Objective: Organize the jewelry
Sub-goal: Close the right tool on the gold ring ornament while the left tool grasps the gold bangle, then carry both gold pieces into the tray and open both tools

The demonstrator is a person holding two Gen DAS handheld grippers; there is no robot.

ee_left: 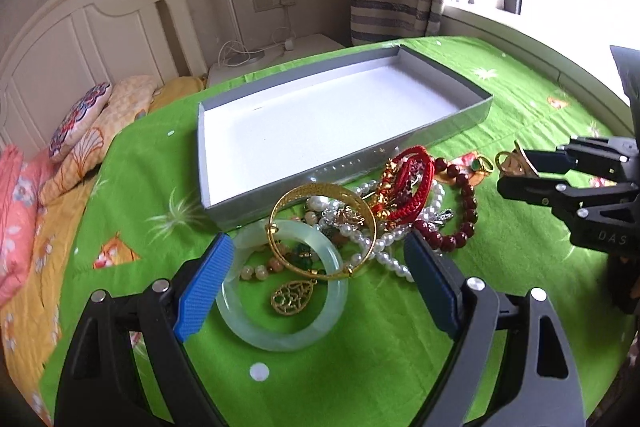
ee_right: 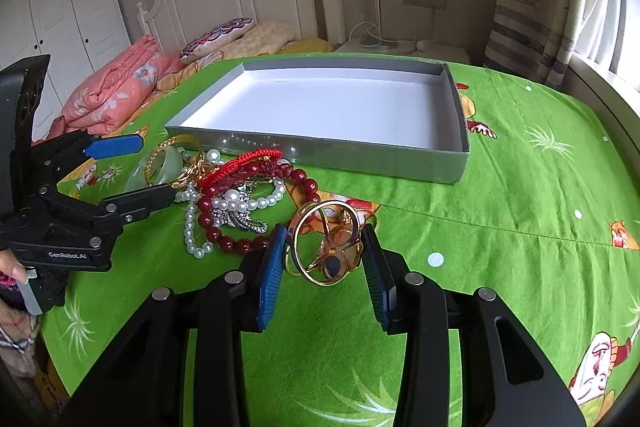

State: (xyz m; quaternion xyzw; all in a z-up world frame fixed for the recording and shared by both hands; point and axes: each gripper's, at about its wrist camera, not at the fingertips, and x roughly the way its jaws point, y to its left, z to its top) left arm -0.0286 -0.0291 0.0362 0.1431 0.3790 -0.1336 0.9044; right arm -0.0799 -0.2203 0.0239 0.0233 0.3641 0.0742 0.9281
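1. Jewelry lies heaped on the green bedspread (ee_left: 400, 327) of the bed, just in front of the shallow grey box (ee_left: 248, 209), whose white inside holds nothing.
2. I see my left hand-held gripper (ee_left: 320, 275) with its blue pads (ee_left: 204, 287) standing wide apart, gripping nothing; the pale jade bangle (ee_left: 280, 337) sits between them, touching the left pad, with a gold bangle (ee_left: 320, 193) lying across it and a gold filigree pendant (ee_left: 290, 297) inside its ring.
3. Beyond these sit a red cord bracelet (ee_left: 412, 183), a dark red bead bracelet (ee_left: 460, 227) and white pearl strands (ee_left: 384, 255), tangled together.
4. My right hand-held gripper (ee_right: 326, 255) is clamped on a gold ring ornament (ee_right: 324, 247); both pads press its sides, to the right of the heap.
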